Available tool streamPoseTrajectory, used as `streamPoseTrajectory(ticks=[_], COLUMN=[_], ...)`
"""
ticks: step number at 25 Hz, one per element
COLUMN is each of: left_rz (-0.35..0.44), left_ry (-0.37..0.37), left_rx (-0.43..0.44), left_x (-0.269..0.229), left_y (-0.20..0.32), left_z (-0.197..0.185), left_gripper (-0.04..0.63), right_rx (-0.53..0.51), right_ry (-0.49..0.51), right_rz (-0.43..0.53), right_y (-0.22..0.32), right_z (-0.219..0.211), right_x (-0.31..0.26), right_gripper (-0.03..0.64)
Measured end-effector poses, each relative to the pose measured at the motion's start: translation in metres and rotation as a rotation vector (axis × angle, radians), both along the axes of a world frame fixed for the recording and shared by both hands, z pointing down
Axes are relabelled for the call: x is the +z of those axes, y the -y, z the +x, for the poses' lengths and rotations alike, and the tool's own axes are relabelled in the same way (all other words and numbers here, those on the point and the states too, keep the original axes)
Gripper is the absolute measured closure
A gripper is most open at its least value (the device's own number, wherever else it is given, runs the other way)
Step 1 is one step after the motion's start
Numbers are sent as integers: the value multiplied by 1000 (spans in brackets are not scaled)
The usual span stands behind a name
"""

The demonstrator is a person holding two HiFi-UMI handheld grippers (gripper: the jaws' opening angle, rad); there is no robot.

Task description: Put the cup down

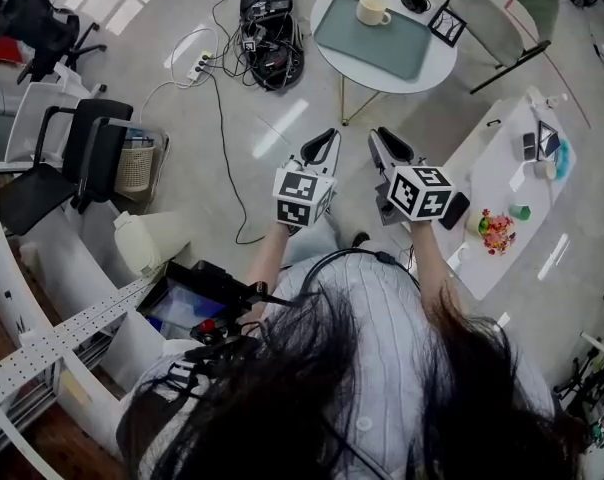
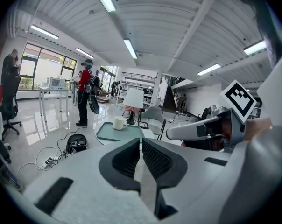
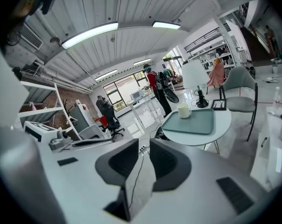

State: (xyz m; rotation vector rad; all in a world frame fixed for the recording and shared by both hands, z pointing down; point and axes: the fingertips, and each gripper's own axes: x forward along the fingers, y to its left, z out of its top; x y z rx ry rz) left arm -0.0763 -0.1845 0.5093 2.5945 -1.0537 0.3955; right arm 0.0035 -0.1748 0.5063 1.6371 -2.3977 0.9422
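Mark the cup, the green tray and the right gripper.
cup (image 1: 370,9), head view, on its body.
green tray (image 1: 382,43), head view, bare middle of its surface.
right gripper (image 3: 144,144), right gripper view, midway between its fingertips.

Upper centre: cream cup (image 1: 372,9), grey-green tray (image 1: 382,43), white table (image 1: 442,65). Lower centre: pale pinstriped shirt (image 1: 382,338).

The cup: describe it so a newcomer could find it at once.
Find the round white table beside the grey chair. A green tray lies on it, and the cup stands on the tray's corner. It alone there is cream, with a handle.
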Motion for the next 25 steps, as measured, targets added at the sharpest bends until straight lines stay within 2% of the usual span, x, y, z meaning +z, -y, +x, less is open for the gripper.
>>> streamPoseTrajectory(ticks=[13, 25], left_rz=[10, 20], left_ry=[29, 42], left_rx=[-39, -99], left_x=[-7, -4], left_y=[-77, -135], left_z=[46, 63], left_gripper=[577, 577], right_rx=[-86, -145], right_ry=[35, 30], right_rz=[49, 89], right_y=[-78, -130], right_z=[33, 51], right_x=[-15, -21], right_gripper=[543, 549])
